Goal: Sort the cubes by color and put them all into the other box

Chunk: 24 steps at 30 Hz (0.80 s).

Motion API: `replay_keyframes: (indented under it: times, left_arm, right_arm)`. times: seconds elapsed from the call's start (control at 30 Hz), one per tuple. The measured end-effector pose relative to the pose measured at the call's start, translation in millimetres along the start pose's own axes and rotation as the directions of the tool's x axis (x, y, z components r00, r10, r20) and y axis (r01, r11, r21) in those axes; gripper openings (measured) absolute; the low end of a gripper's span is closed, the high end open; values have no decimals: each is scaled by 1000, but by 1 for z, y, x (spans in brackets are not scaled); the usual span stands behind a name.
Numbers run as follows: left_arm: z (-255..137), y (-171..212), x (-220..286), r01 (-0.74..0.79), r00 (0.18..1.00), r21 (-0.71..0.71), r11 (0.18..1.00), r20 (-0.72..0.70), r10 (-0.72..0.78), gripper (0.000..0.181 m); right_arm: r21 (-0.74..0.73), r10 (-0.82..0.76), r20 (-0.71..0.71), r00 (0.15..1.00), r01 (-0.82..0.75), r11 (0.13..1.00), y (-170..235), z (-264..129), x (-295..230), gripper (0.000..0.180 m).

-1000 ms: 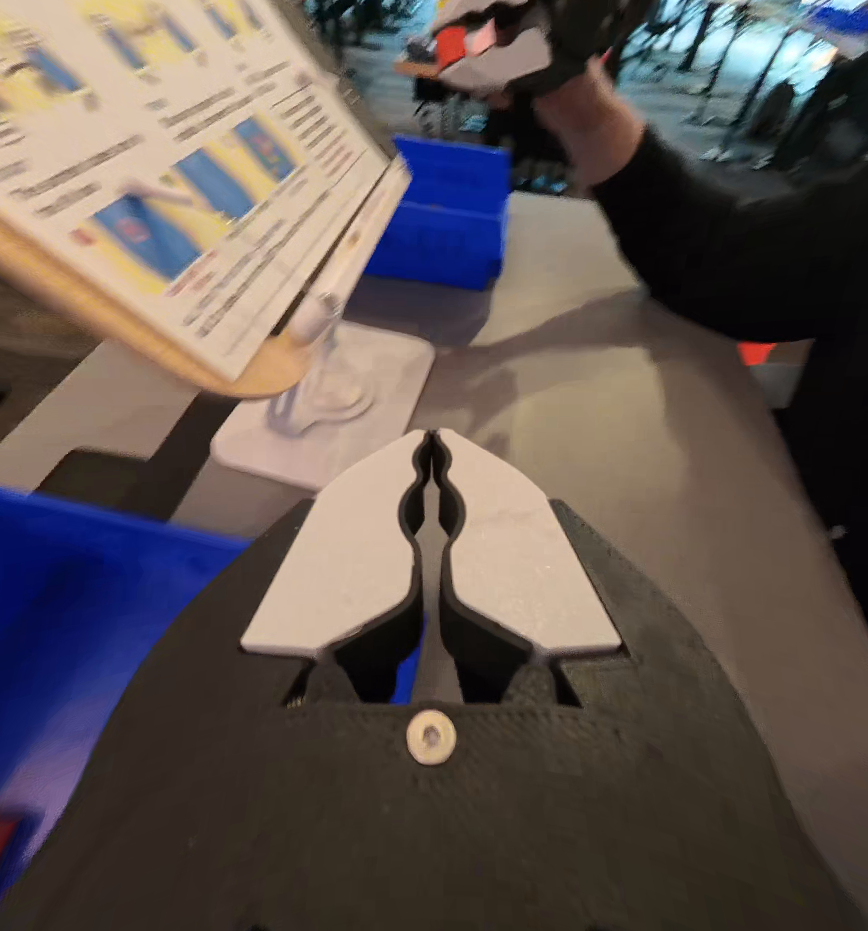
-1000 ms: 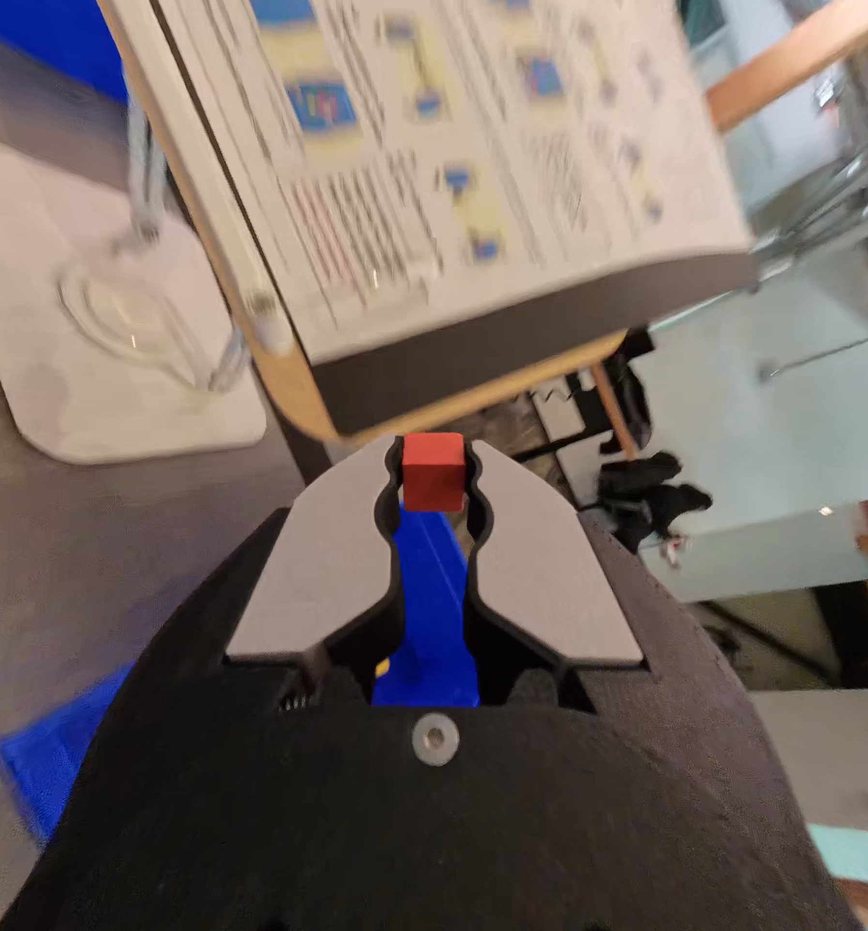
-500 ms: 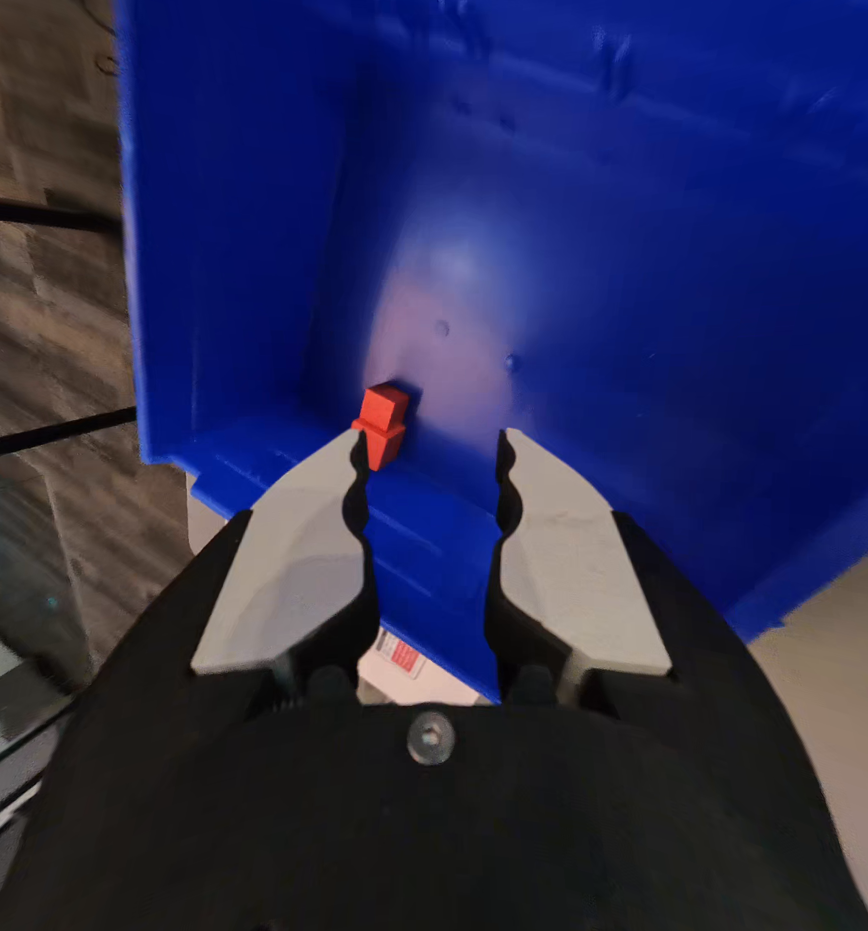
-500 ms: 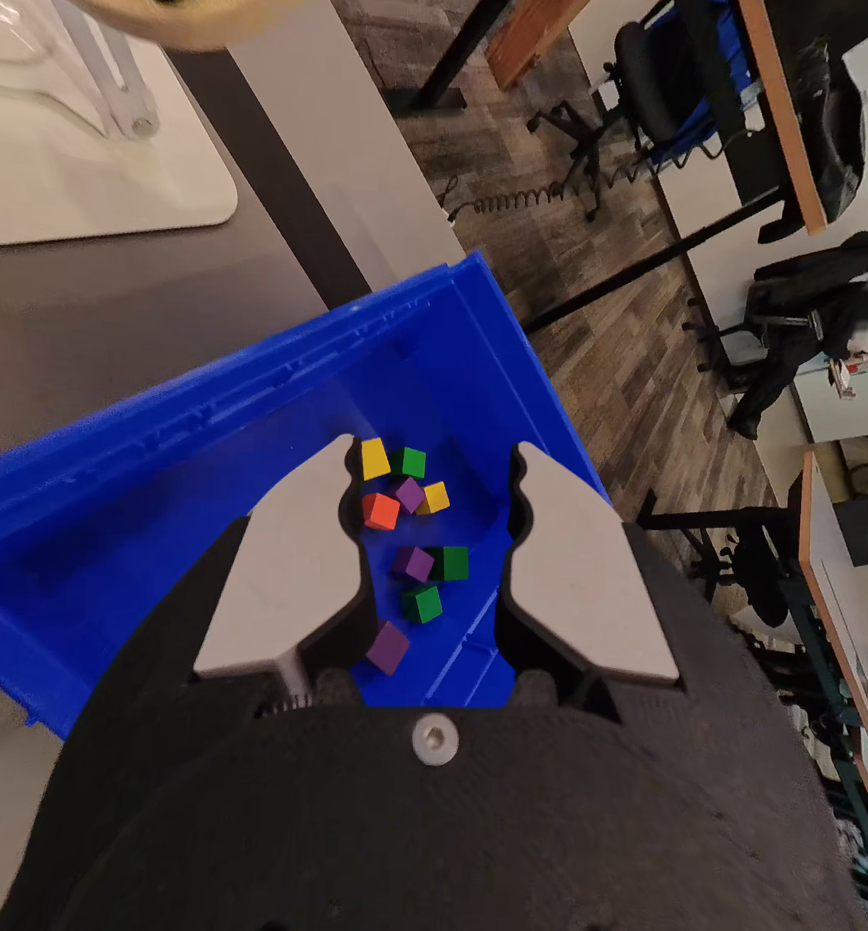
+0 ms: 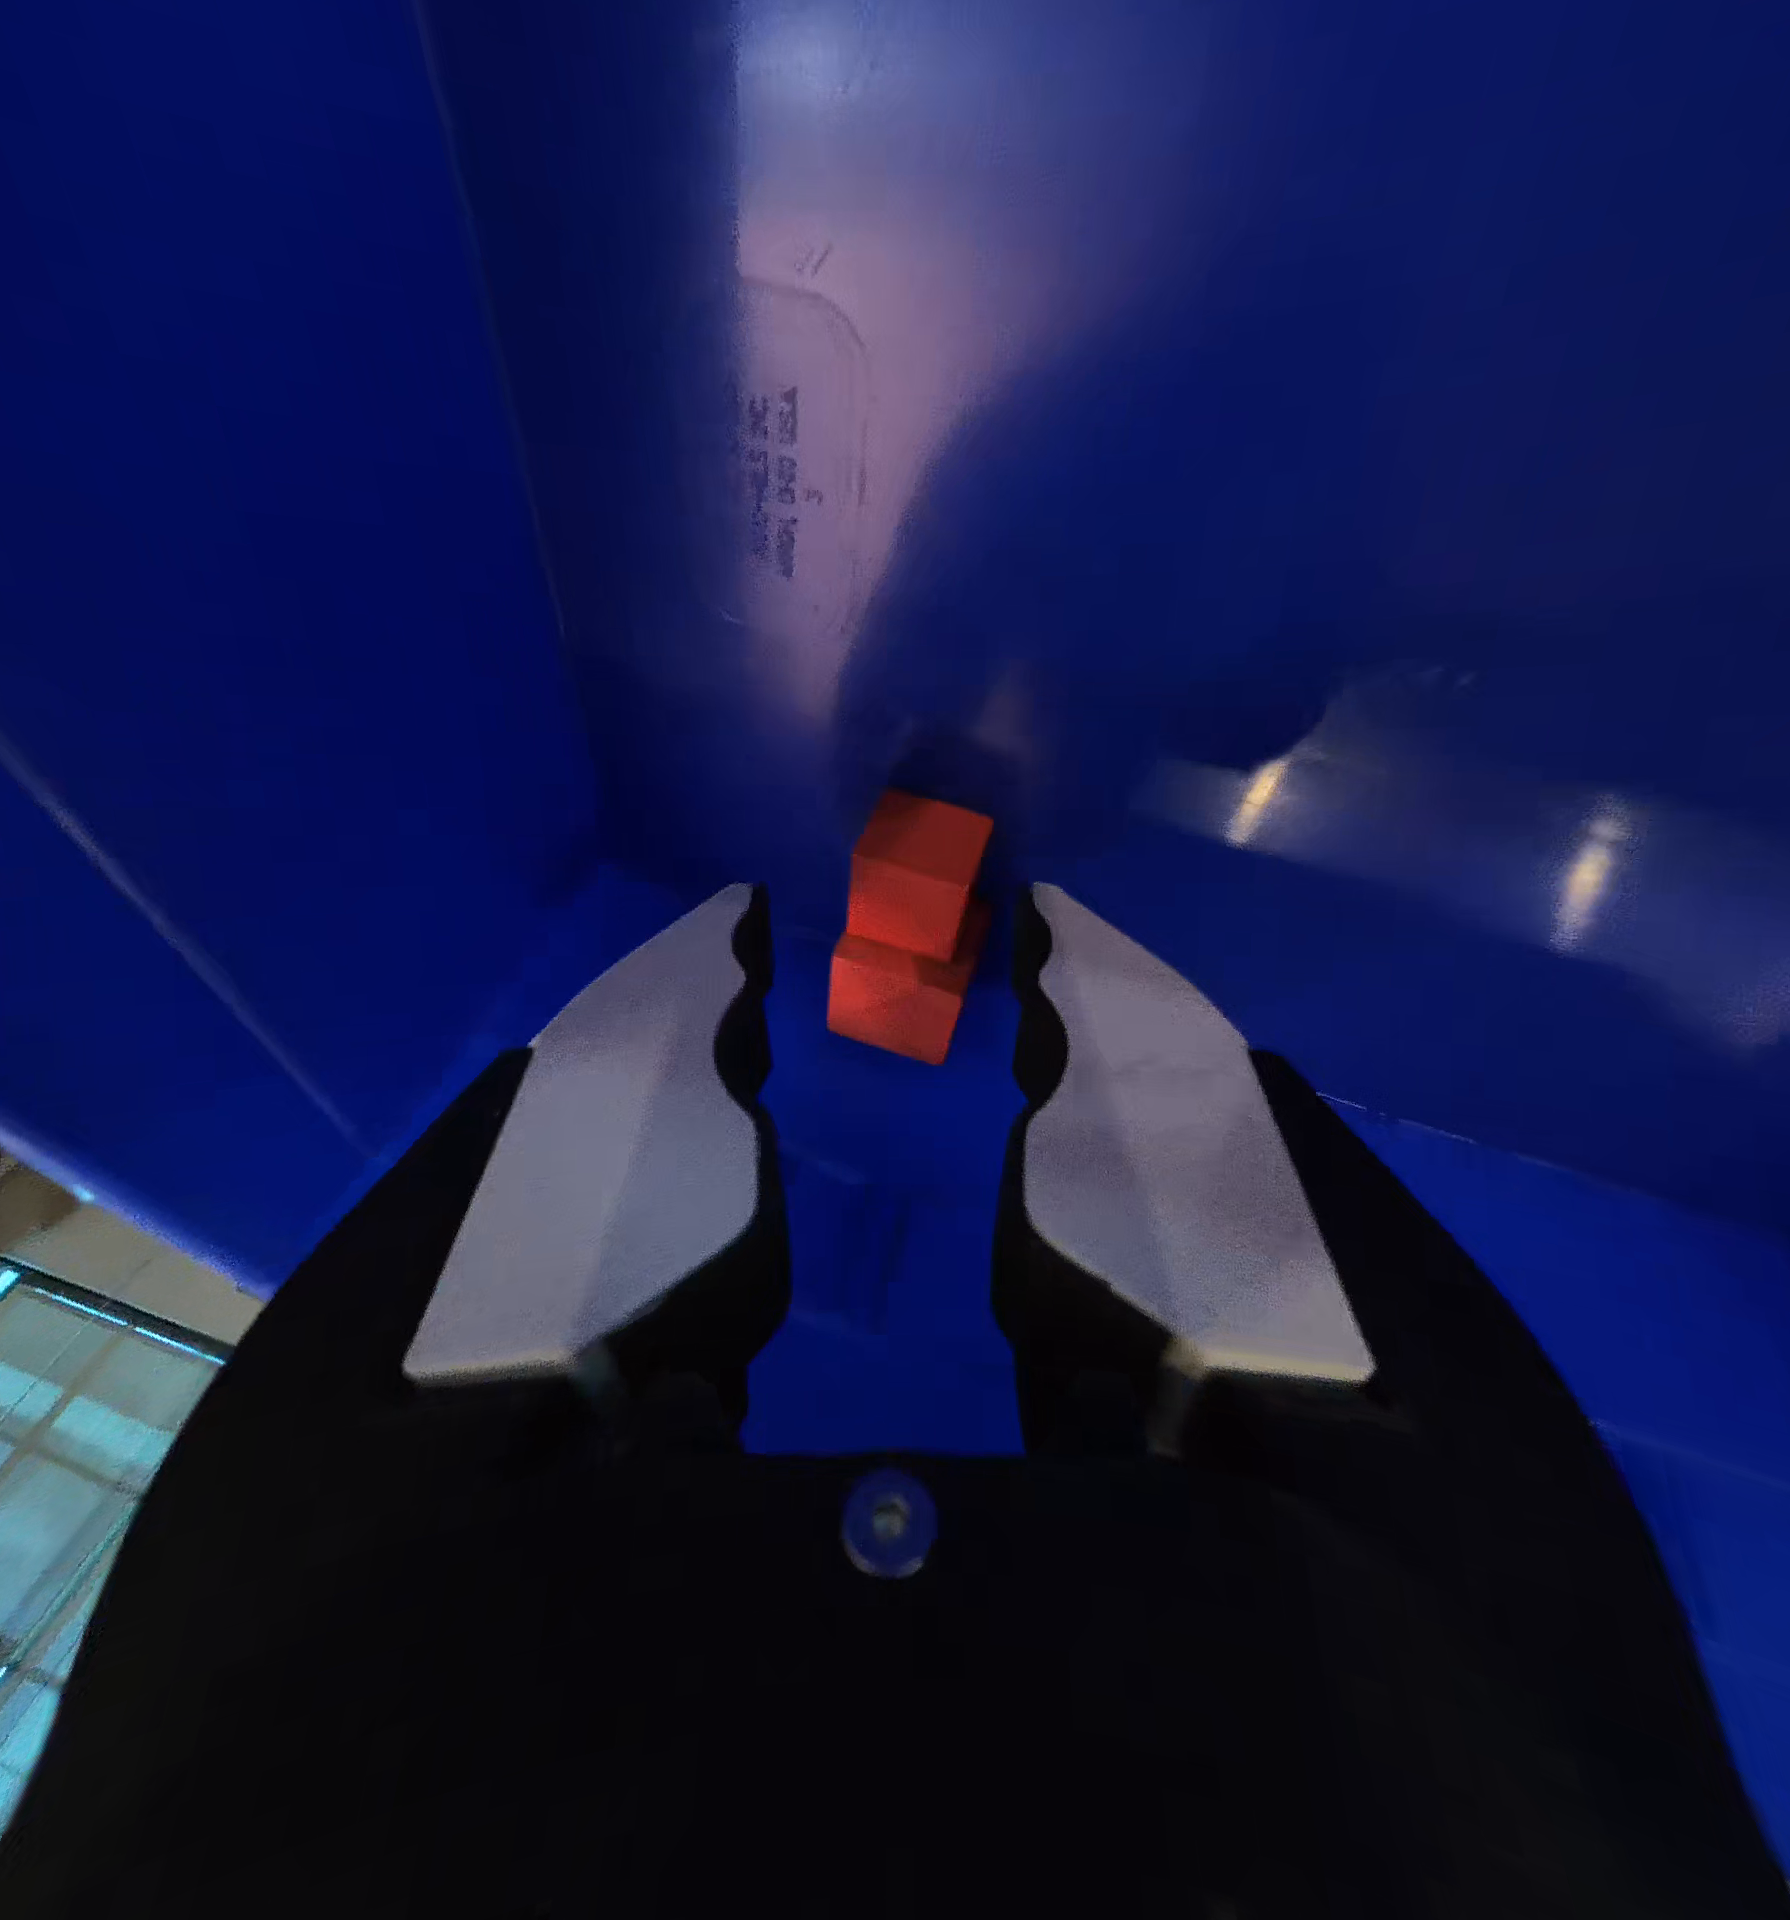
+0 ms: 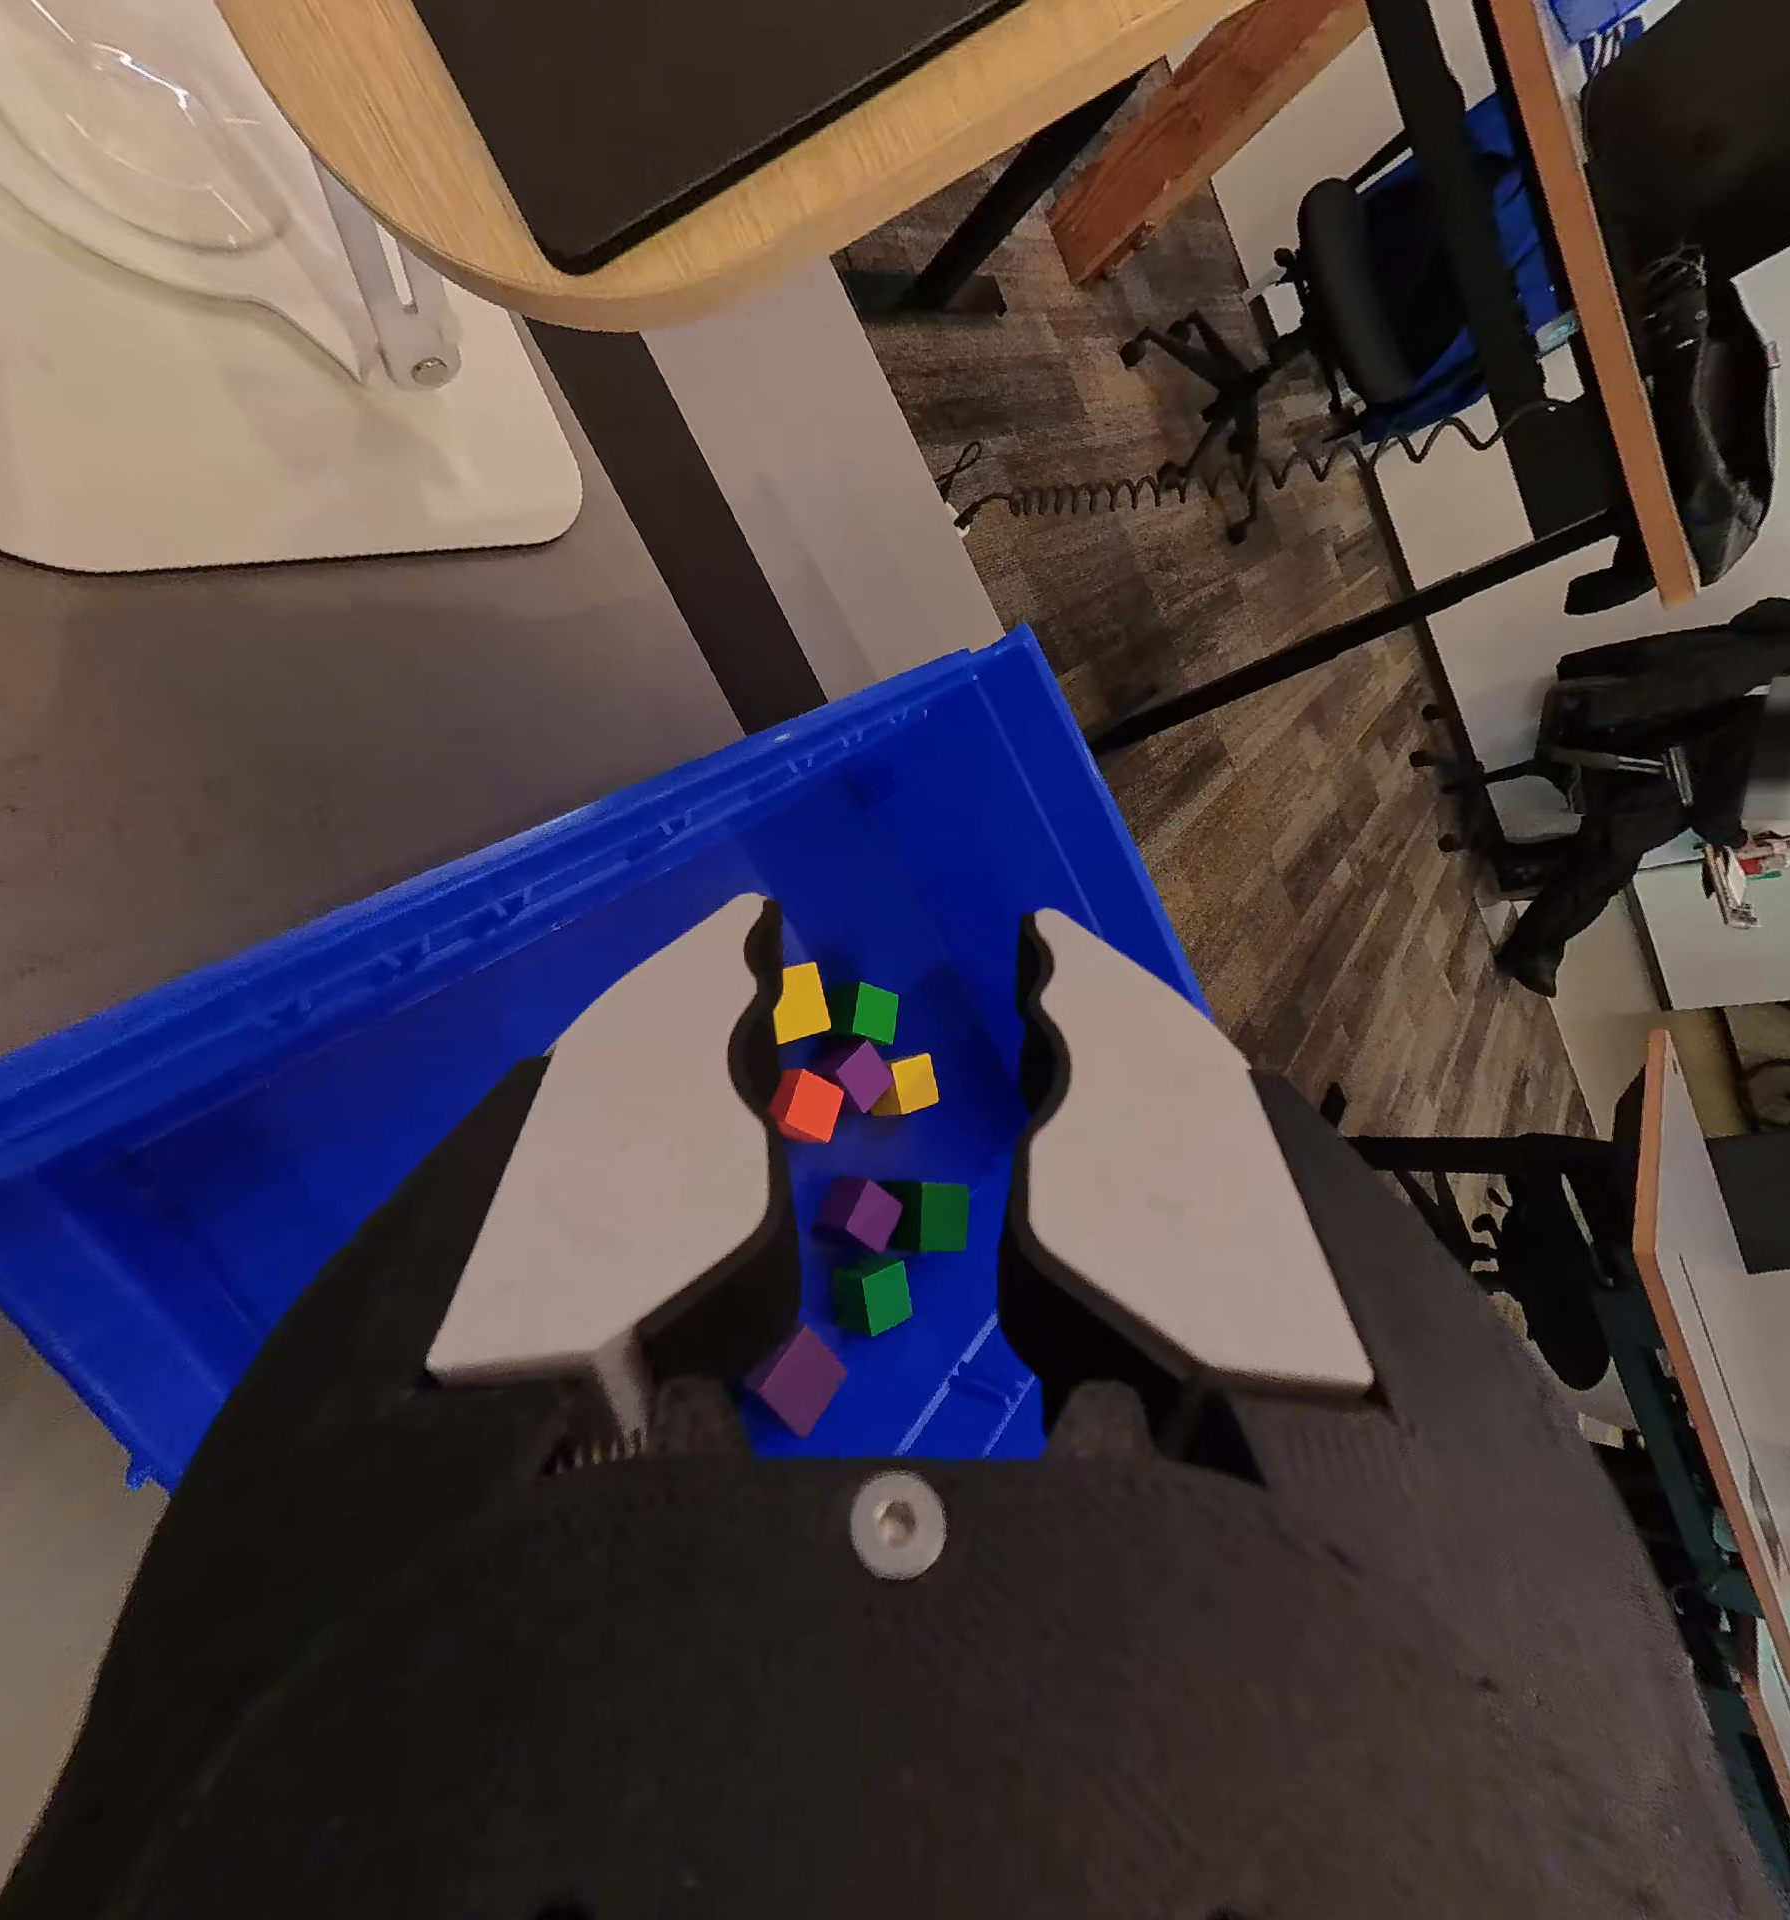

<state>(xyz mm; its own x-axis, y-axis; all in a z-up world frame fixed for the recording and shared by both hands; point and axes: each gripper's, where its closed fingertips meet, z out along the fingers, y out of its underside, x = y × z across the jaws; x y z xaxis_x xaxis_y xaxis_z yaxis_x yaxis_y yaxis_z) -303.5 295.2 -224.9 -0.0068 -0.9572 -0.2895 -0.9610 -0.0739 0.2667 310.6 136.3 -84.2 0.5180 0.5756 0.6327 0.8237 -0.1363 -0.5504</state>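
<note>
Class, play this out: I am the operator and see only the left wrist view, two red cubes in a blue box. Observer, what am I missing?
Observer: The right wrist view shows another blue box holding mixed cubes.
Operator: Any red there?
Observer: One red cube, beside a purple cube.
Operator: Is the right gripper carrying anything?
Observer: No, the right gripper is open and empty above that box.
</note>
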Motion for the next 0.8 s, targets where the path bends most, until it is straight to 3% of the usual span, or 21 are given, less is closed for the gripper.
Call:
replay_keyframes:
  times: [0.17, 0.4, 0.5, 0.63, 0.8]
  left_arm:
    - [10, -1, 5, -20, 996, -33, 999, -85, 18, 24]
    - [-4, 4, 10, 26, 994, -28, 999, -106, -29, 22]
    - [-35, -5, 20, 134, 984, 147, 980, -139, -114, 22]
    - [-104, -28, 46, 256, 957, 462, 849, -244, -156, 22]
    - [-190, -65, 114, 286, 915, 720, 632, -401, 43, 22]
  right_arm:
    - [-1, -1, 8, 1000, 1, 1000, 0, 2, 0, 42]
    - [40, -34, -5, 999, 34, 999, -18, -5, -3, 39]
    - [141, -94, -47, 995, 99, 985, -51, -25, -6, 37]
    - [301, -226, -61, 972, 234, 925, -110, -59, -34, 29]
    - [465, -408, -76, 910, 394, 793, -187, -82, -107, 33]
